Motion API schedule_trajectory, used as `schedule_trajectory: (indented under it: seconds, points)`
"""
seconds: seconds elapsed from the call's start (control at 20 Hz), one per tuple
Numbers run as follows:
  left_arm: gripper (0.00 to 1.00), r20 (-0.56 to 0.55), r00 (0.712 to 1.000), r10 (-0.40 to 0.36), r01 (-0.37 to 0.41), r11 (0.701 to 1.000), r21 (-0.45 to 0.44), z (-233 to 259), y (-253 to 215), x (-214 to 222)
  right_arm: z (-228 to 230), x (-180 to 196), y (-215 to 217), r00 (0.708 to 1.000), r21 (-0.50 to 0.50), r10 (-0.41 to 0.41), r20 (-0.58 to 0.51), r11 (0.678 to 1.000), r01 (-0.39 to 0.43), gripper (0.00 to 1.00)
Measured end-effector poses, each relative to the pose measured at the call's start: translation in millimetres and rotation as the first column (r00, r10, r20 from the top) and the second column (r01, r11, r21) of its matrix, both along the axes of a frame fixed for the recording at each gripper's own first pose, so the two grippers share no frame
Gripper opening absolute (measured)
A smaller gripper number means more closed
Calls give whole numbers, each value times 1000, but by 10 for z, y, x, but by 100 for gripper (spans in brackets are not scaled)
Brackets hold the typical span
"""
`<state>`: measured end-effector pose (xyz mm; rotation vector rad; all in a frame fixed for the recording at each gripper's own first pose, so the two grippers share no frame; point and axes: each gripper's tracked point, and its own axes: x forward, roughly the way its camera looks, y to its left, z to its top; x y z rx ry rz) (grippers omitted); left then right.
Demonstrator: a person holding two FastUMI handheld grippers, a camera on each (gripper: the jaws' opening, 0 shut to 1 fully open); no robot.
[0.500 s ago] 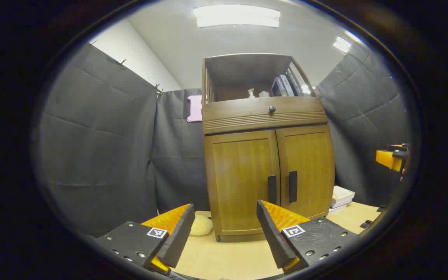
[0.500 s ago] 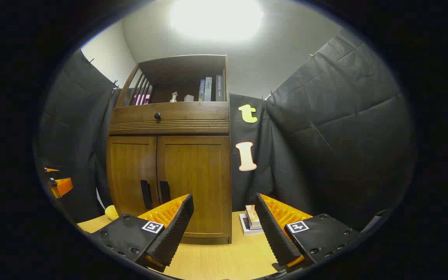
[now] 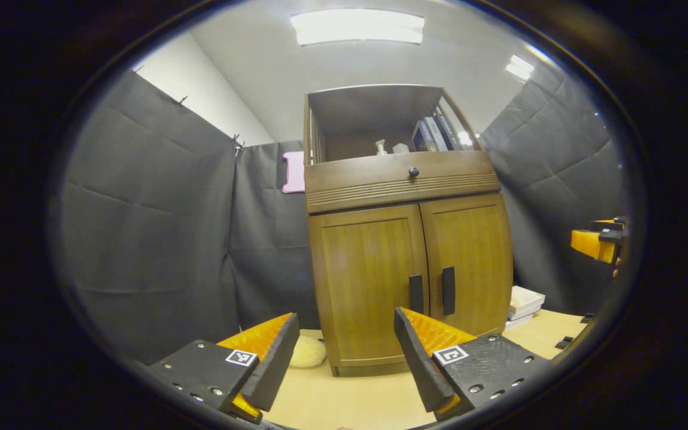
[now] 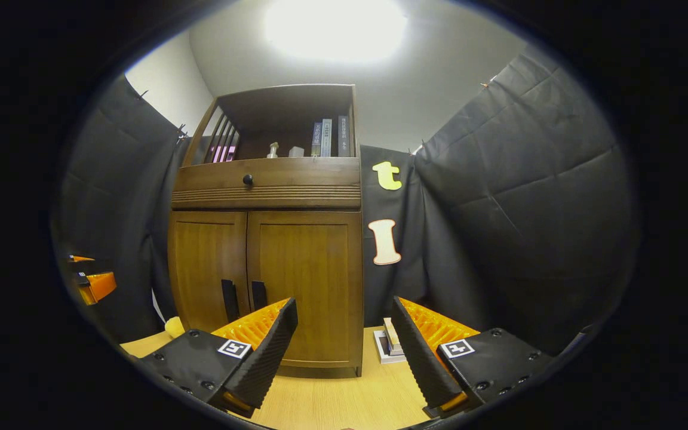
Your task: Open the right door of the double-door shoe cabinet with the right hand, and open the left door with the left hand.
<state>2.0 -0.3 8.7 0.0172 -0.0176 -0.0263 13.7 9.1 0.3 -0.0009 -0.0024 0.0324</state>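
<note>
Before shoe cabinet (image 3: 407, 251), left hand-held gripper (image 3: 344, 358) edged closer, open.

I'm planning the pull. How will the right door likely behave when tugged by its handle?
The right door looks like rigid wood, so it should swing stiffly, not flex. Its handle is a slim vertical bar, which open fingers could straddle. The tall cabinet carries books, so tipping seems unlikely.
</note>
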Motion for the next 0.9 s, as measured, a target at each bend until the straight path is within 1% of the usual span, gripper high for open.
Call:
schedule_trajectory:
  seconds: [0.1,0.15,0.25,0.3,0.35,0.5,0.55,0.7,0.75,0.8,0.85,0.9]
  points:
    - [93,1,1000,-4,4,1000,1,5,0,9,5,8,7,1000,-1,2,2,1000,-2,96]
    - [93,1,1000,-6,6,1000,1,-13,-7,13,6,9,19,1000,-1,5,3,1000,-5,99]
    - [93,1,1000,-11,11,1000,-1,-14,-10,18,-18,6,29,1000,1,10,5,1000,-10,99]
    - [93,3,1000,-11,11,1000,-1,-8,-6,20,-36,22,51,1000,0,13,0,1000,-13,96]
    - [93,7,1000,-12,12,1000,-1,-1,-6,18,-54,38,81,1000,0,18,-7,1000,-18,96]
    - [93,14,1000,-12,12,1000,7,27,-12,4,-71,119,183,999,6,39,-18,999,-39,97]
    - [93,13,1000,-11,11,1000,7,27,-16,3,-68,148,210,999,7,44,-16,999,-43,99]
    - [93,8,1000,-1,1,1000,0,19,-1,15,-54,279,333,998,24,69,-14,997,-69,99]
    - [93,8,1000,6,-6,1000,-2,8,3,19,-43,318,384,996,41,83,-12,996,-83,96]
    - [93,9,1000,12,-12,1000,-4,16,7,18,-31,357,435,996,54,94,-10,994,-93,99]
    - [93,10,1000,19,-19,1000,-6,7,10,16,-25,403,474,994,64,105,-9,992,-104,99]
    - [93,11,1000,27,-27,1000,-5,7,17,18,-13,462,525,994,66,112,-8,992,-112,96]
